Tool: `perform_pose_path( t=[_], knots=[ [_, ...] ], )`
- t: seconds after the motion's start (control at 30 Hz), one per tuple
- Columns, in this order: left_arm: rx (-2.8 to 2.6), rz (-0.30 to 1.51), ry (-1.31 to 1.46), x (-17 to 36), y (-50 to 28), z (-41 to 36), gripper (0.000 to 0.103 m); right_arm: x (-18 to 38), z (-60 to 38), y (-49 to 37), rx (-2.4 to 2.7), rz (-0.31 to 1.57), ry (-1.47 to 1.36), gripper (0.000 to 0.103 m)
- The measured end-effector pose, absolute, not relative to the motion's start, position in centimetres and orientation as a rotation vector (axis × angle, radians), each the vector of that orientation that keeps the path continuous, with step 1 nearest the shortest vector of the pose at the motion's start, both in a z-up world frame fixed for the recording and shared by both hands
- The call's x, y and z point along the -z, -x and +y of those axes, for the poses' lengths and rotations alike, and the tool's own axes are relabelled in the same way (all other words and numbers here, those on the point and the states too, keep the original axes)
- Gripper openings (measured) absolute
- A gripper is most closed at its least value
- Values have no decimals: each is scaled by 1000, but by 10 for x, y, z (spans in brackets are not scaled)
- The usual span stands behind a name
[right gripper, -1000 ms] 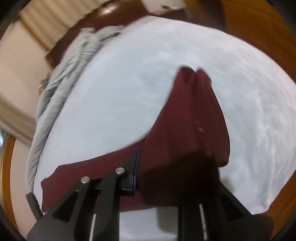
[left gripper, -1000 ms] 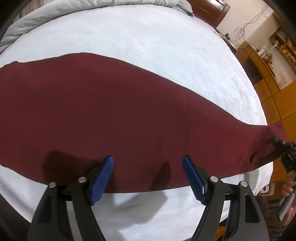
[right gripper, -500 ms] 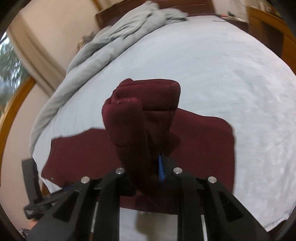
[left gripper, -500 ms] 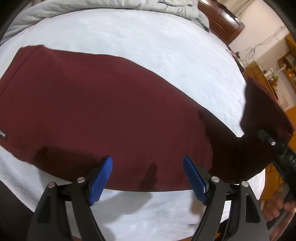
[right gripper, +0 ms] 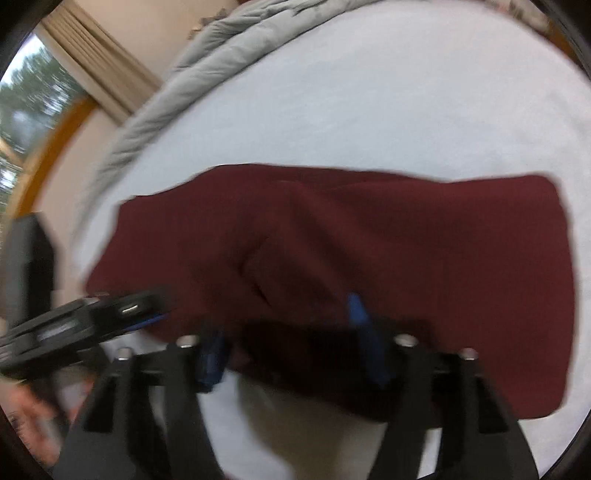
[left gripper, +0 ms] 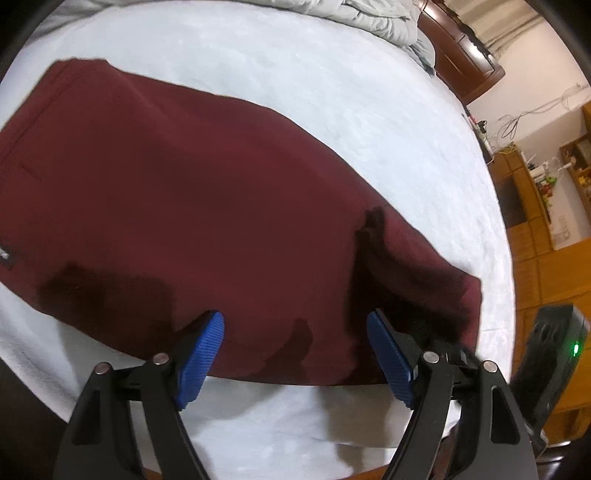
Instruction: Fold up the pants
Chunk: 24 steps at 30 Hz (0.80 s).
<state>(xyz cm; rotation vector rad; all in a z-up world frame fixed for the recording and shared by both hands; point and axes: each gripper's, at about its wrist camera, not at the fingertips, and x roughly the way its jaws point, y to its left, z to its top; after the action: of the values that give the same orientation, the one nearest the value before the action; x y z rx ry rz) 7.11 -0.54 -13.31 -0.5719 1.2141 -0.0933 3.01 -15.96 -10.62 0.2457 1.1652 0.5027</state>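
Note:
Dark red pants (left gripper: 203, 221) lie folded over on the white bed sheet (left gripper: 295, 74), the doubled end at the right with a rumpled ridge. My left gripper (left gripper: 293, 325) hovers open over their near edge, blue pads wide apart with nothing pinched. In the right wrist view the pants (right gripper: 424, 251) spread as a wide band. My right gripper (right gripper: 288, 332) is low over their near edge, and its jaws are opening. Fabric lies under and between them, but the pads do not press on it. The picture is blurred there. The left gripper's black fingers (right gripper: 92, 317) show at the left.
A grey duvet (left gripper: 369, 18) is bunched along the far side of the bed. Wooden cabinets (left gripper: 535, 221) stand to the right, past the bed's edge. A curtain and window (right gripper: 85, 62) are at the left. A hand (right gripper: 29, 417) shows at the lower left.
The right gripper swung the leg end across over the rest of the pants, sank toward the bed and parted its jaws off the cloth. The left gripper shifted a little along the near edge.

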Motion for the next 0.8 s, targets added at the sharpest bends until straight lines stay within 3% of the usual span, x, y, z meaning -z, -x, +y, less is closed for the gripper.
perform_pose_path(
  t=[0.07, 0.17, 0.57, 0.63, 0.77, 0.8],
  knots=[
    [110, 1228, 611, 136, -76, -4, 82, 102, -162, -25, -591, 1183, -289, 74],
    [134, 1258, 672, 143, -81, 1, 82, 96, -179, -18, -722, 1214, -423, 78],
    [187, 1373, 610, 159, -89, -50, 84, 63, -288, 11, -539, 1068, -654, 79],
    [238, 1381, 642, 155, -90, -61, 78, 65, -286, 12, -519, 1067, -649, 79],
    [248, 1396, 617, 153, -90, -79, 76, 69, -286, 16, -498, 1063, -651, 79],
    [226, 1400, 612, 156, -91, -80, 68, 70, -287, 18, -498, 1062, -652, 79]
  ],
)
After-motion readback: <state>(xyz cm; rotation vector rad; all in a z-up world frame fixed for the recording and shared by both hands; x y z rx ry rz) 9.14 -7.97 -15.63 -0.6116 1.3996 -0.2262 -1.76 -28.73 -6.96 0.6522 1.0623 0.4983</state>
